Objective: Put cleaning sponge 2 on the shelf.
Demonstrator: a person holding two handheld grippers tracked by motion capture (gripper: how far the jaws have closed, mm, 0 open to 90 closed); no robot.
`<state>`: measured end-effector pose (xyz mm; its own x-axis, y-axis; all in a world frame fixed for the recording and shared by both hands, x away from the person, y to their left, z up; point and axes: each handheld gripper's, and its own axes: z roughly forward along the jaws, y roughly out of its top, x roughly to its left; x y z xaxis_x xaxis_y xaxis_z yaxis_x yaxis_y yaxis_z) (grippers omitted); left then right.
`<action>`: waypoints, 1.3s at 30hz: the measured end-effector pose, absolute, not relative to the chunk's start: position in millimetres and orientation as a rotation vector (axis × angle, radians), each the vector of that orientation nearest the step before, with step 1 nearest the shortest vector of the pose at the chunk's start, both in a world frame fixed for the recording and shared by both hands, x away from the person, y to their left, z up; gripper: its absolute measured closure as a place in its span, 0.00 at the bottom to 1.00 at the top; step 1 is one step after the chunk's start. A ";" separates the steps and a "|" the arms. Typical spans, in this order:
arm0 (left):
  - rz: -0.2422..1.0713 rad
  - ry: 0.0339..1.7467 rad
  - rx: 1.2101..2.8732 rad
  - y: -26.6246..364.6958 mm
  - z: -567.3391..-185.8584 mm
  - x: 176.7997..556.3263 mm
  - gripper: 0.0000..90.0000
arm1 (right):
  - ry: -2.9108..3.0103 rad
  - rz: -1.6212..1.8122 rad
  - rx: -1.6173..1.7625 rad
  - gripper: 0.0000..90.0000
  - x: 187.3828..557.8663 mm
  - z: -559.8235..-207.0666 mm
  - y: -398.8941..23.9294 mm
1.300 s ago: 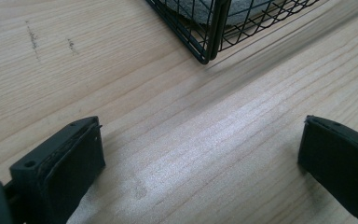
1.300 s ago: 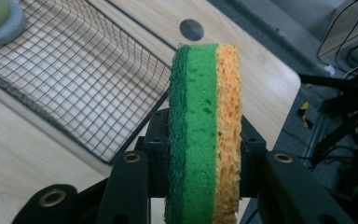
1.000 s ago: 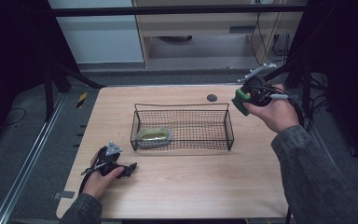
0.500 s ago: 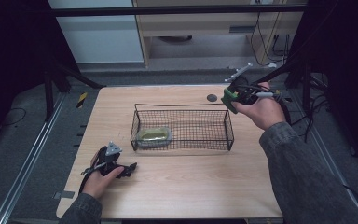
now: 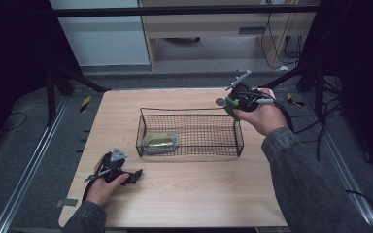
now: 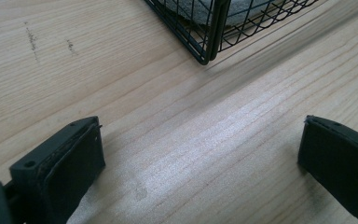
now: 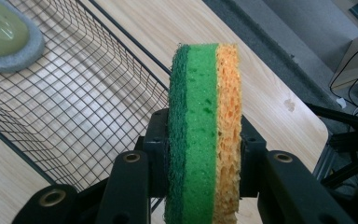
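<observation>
My right gripper (image 5: 233, 104) hangs above the far right corner of the black wire basket (image 5: 190, 112), shut on a green and orange sponge (image 7: 204, 126) that stands on edge between its jaws. In the high view the sponge (image 5: 231, 105) shows as a green patch at the hand. Inside the basket (image 7: 51, 107), at its left end, lies a yellow-green pad on a grey one (image 5: 160, 141). My left gripper (image 5: 137, 174) rests on the table near the basket's front left corner, open, with bare wood between its fingers (image 6: 70, 163).
The wooden table (image 5: 194, 194) has free room in front of the basket. A small dark round disc (image 5: 220, 102) lies behind the basket's far right corner. A corner of the basket (image 6: 205, 42) stands just ahead of the left gripper. Dark frames and cables flank the table.
My right hand has carried the sponge left and slightly down, from beyond the basket's right end to above its far right corner. The left hand has stayed put.
</observation>
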<state>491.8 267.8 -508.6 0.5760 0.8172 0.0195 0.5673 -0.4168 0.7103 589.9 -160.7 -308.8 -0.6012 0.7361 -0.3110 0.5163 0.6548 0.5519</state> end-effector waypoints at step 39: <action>0.481 1.091 2.140 268.1 -508.8 492.4 0.00 | 2.423 0.524 0.971 0.72 597.8 -352.0 -152.2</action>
